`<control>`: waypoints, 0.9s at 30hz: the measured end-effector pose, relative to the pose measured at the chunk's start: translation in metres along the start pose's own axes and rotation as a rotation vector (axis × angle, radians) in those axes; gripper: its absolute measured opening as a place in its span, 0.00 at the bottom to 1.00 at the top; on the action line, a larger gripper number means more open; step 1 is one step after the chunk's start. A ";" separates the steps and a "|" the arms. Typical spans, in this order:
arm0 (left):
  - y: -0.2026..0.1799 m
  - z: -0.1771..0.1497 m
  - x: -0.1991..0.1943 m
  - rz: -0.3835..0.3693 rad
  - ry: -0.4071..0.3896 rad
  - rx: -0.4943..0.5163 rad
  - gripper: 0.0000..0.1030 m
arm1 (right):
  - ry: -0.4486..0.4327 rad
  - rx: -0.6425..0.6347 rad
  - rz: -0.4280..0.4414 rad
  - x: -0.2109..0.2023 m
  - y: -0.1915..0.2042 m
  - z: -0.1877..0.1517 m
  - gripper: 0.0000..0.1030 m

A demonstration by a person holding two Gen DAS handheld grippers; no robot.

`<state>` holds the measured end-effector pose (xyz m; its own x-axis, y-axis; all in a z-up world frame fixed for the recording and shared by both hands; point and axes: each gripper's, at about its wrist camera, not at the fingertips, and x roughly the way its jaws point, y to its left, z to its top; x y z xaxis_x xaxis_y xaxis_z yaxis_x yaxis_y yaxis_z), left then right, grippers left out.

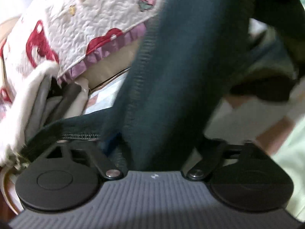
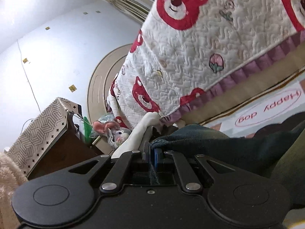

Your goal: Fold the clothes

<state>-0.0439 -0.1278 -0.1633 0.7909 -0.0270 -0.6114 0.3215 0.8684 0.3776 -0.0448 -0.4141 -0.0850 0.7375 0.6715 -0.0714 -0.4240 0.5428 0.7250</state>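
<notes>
Bedroom, low by the frilled side edge of a bed under a quilted cover (image 2: 200, 43) printed with red bears, over a floor mat (image 2: 270, 103) lettered "Happy dog". Patterned nightstand (image 2: 40, 126) and a plush rabbit (image 2: 118, 135) near the bed's corner.

Dark teal garment (image 1: 181, 66) off the bed and raised in both tools, stretched steeply across the left wrist view with a stitched seam running its length. Right gripper (image 2: 152, 152) pinched together on a hemmed edge of the cloth, with a thin strip caught between the blue pads (image 2: 156, 158). Left gripper (image 1: 156, 145) apart, judging by its splayed linkage, with the garment passing through the gap rather than gripped; fingertips hidden under the cloth.

Fits either a garment being lifted for laying out or one being carried partway through a fold; not settled here.

For a clean result: seat the hem deeper in the right pinch, since the bite looks shallow and likely to slip under tension. Take the seam, not loose middle cloth, with the left. Draw both holds level and taut to shed twists. Steer clear of the white cloth (image 2: 141, 131) hanging at the bed's corner, a probable snag.
</notes>
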 end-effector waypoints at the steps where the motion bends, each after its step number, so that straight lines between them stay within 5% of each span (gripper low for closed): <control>1: 0.009 0.003 -0.001 -0.017 0.017 -0.032 0.23 | 0.001 -0.001 -0.001 -0.002 0.000 0.001 0.06; 2: 0.017 0.005 -0.003 -0.019 0.024 -0.053 0.14 | 0.002 -0.004 -0.009 -0.004 0.000 0.001 0.06; 7: 0.059 0.010 -0.012 0.100 -0.001 -0.080 0.08 | 0.007 -0.018 -0.176 0.007 -0.015 -0.011 0.12; 11: 0.112 0.010 -0.022 0.179 0.022 -0.202 0.07 | 0.030 0.006 -0.322 0.008 -0.033 -0.018 0.14; 14: 0.136 0.005 -0.030 0.199 0.044 -0.307 0.07 | -0.004 0.022 -0.438 -0.016 -0.047 -0.010 0.31; 20: 0.174 -0.010 -0.043 0.208 0.095 -0.523 0.08 | -0.097 0.166 -0.664 -0.063 -0.091 0.007 0.46; 23: 0.172 -0.025 -0.029 0.172 0.148 -0.587 0.08 | -0.046 0.290 -0.651 -0.061 -0.112 0.001 0.47; 27: 0.164 -0.029 -0.025 0.214 0.158 -0.537 0.10 | 0.085 0.372 -0.625 -0.045 -0.124 -0.016 0.47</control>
<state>-0.0259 0.0296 -0.1067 0.7091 0.2146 -0.6717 -0.1773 0.9762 0.1247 -0.0339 -0.5033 -0.1828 0.7337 0.3372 -0.5899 0.2806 0.6403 0.7150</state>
